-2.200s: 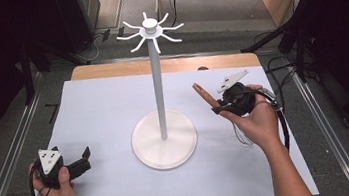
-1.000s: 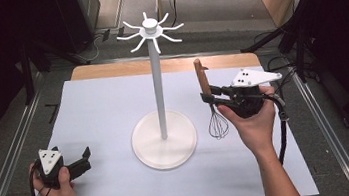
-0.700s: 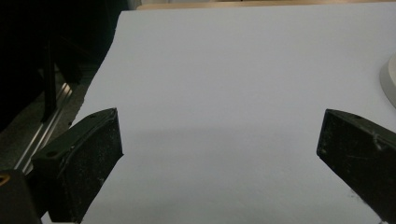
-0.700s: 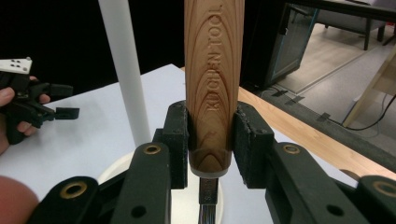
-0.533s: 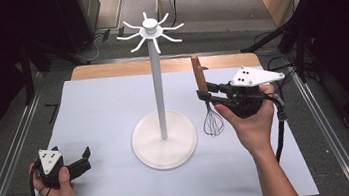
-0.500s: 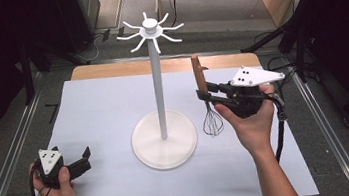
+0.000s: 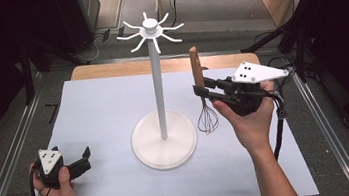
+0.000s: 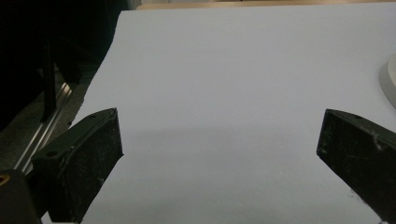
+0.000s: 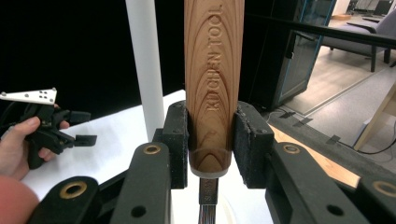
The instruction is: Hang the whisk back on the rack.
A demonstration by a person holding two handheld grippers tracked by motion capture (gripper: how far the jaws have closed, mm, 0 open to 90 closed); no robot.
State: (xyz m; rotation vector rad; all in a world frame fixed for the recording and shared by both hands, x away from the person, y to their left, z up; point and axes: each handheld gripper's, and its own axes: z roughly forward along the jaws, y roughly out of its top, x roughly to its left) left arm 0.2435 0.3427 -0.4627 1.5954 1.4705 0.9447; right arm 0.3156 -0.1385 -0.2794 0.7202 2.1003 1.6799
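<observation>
Whisk (image 7: 205, 105): upright in the right tool (image 7: 203, 90), jaws clamped on its wooden handle, wire head hanging down clear of the bench (image 7: 98, 112). Hook stand (image 7: 156, 75) rises just beside that tool, hooks above the handle top. Left tool (image 7: 83, 159): wide, empty, well apart.

R gripper (image 7: 203, 90) now lifts whisk (image 7: 205, 109) upright off tabletop (image 7: 98, 112), closer to stand (image 7: 158, 87) vs earlier.

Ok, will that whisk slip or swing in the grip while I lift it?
Probably steady: the right hand-held gripper clamps the whisk low on its flat wooden handle. The wire head looks light, so little swing. Smooth wood might creep if bumped against the white stand.
</observation>
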